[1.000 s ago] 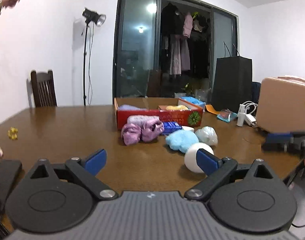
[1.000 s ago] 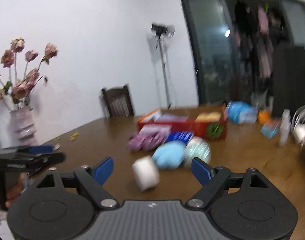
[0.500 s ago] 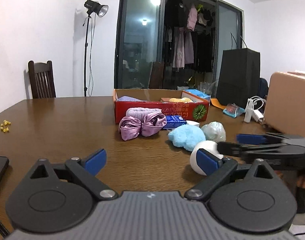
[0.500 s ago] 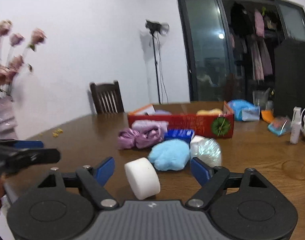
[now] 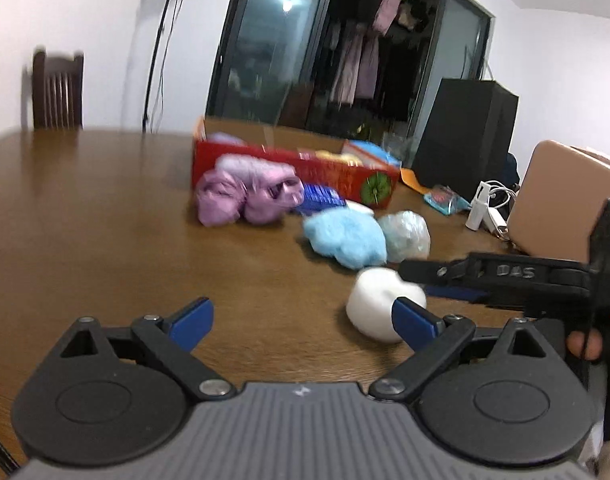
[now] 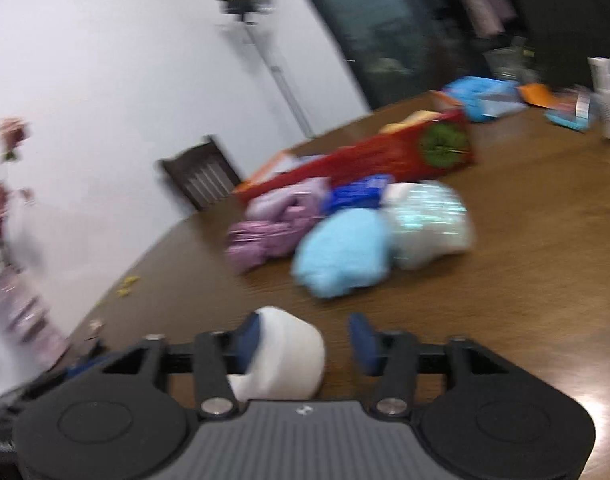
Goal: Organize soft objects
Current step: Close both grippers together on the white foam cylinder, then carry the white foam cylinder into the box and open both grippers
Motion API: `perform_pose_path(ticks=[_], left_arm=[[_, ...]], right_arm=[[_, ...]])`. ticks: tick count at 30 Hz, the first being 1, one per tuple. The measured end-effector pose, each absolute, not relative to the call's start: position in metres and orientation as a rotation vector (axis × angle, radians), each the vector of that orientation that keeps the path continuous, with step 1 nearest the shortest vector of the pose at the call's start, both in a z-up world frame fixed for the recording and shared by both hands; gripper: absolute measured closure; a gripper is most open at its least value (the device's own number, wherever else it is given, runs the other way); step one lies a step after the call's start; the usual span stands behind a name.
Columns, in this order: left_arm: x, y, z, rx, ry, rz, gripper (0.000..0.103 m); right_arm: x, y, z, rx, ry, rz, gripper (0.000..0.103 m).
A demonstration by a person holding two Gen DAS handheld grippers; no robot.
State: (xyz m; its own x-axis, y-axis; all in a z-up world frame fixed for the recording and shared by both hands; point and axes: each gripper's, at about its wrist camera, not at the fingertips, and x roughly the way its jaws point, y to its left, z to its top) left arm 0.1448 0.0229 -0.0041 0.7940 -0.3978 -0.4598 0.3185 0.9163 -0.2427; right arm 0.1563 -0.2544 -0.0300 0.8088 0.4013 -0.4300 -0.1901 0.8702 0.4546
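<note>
White foam roll [image 6: 283, 354] sitting between right gripper [image 6: 305, 340] jaws, which have just been closing; left pad touching, right pad apart, grip not yet made. Left gripper [image 5: 301, 318] gaping, empty. Ahead of jaws: blue plush [image 6: 343, 254], wrapped bundle [image 6: 429, 222], purple cloth [image 6: 277, 222] waiting outside red box [image 6: 369, 156]. Task seeming barely begun.

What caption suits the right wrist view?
Right gripper, closing, straddles a white foam roll; its fingers not yet gripping.

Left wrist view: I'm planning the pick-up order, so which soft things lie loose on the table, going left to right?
Purple fabric bundle → fluffy blue piece → white foam roll → clear-wrapped bundle.
</note>
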Motion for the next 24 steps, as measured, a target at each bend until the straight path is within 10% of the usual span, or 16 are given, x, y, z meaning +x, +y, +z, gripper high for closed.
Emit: perform_pose_path(ticks=[8,13,24], left_arm=[[0.184,0.01,-0.019,-0.348,0.645,-0.466,0.033],[0.202,-0.001,-0.021,-0.377,0.7,-0.555,0.076],[0.261,-0.008,0.032,-0.386,0.63,-0.57,0.078]], right_arm=[[0.154,-0.264,-0.038,0.441,0.552,0.356,0.051],[0.166,-0.261,-0.041,0.454,0.591,0.419,0.078],[0.221,-0.264,0.009,0.414,0.563,0.459,0.08]])
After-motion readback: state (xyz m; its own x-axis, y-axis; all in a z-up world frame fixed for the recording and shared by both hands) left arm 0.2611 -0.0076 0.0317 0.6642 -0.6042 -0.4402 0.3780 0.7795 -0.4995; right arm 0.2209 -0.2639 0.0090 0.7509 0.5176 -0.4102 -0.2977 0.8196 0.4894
